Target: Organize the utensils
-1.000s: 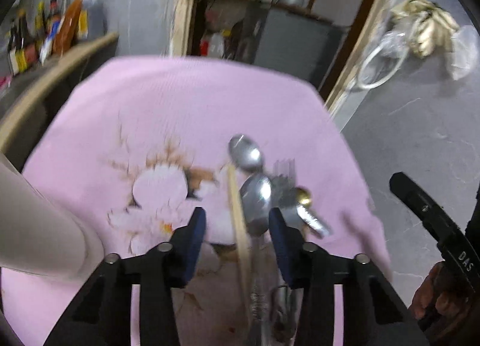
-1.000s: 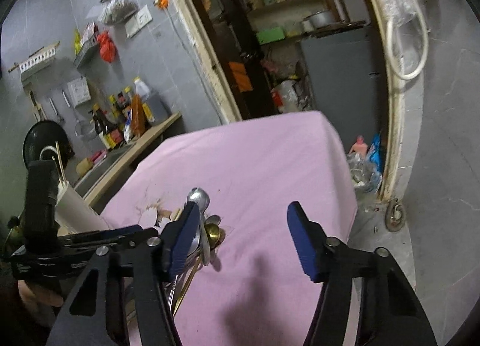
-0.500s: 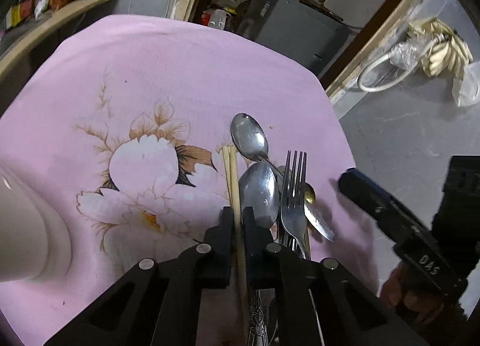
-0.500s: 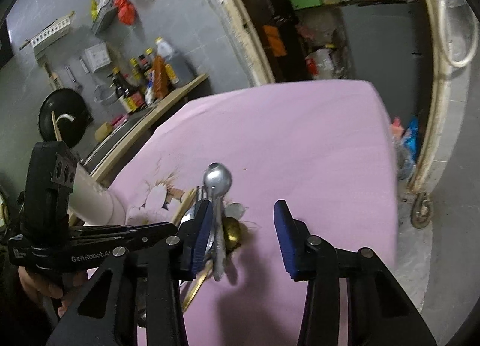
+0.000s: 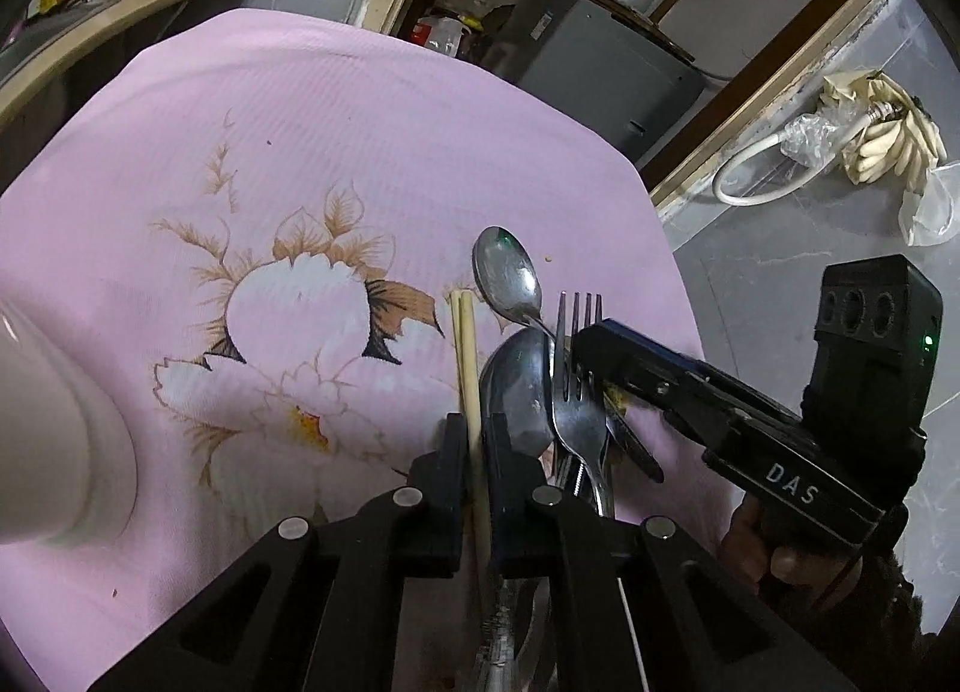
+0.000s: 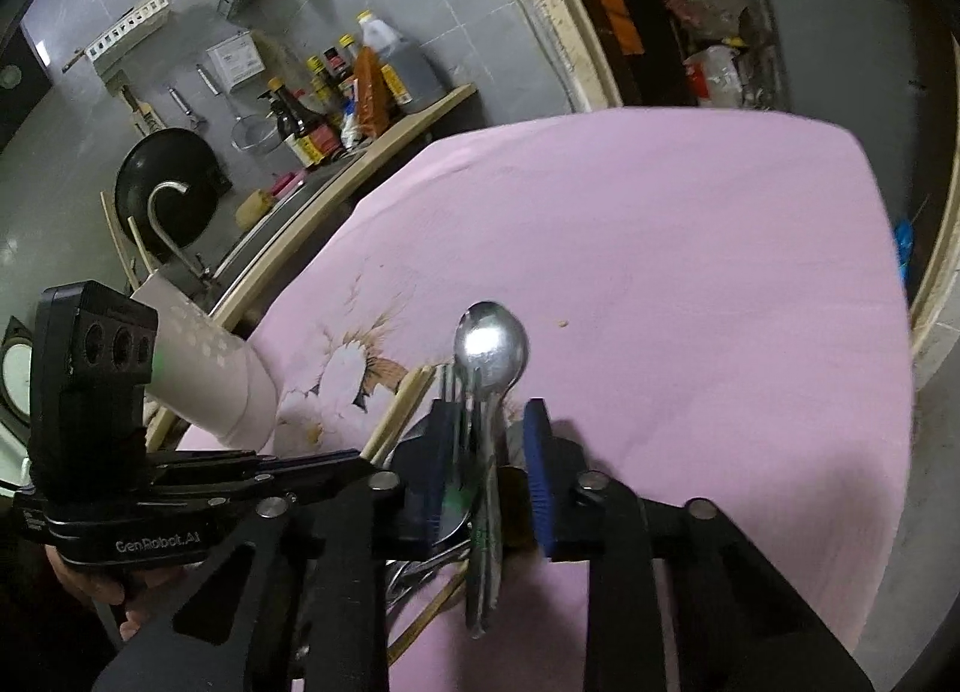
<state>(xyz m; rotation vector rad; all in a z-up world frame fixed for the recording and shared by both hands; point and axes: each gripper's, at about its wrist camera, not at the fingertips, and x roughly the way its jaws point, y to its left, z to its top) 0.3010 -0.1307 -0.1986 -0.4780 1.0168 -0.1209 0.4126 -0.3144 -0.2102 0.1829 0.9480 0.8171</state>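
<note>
While a pile of utensils lies on a pink tablecloth (image 5: 372, 110) printed with a pale flower, two hand-held grippers work at it from either side. Clamped between the left gripper (image 5: 474, 440) and its black pads is a pair of pale wooden chopsticks (image 5: 465, 344), whose blunt ends point away across the cloth beside the flower print. Just to the right of them sit two steel spoons, one (image 5: 504, 272) with its shiny bowl farthest out, the other (image 5: 519, 386) closer and duller, and a four-tined steel fork (image 5: 577, 386) overlapping them, tines pointing away. A brass-coloured piece shows under the pile, too hidden to identify. From the right, the right gripper (image 6: 480, 452), with blue pads, is closing around the far spoon's neck and the fork; the handles lie between its jaws, with a gap still visible on the right-hand pad. A person's hand (image 5: 762, 548) grips its black handle. At the cloth's left edge stands a pale tall container (image 6: 204, 374), its contents not visible. Bottles of sauce (image 6: 336, 104) line a wooden counter beyond.
</note>
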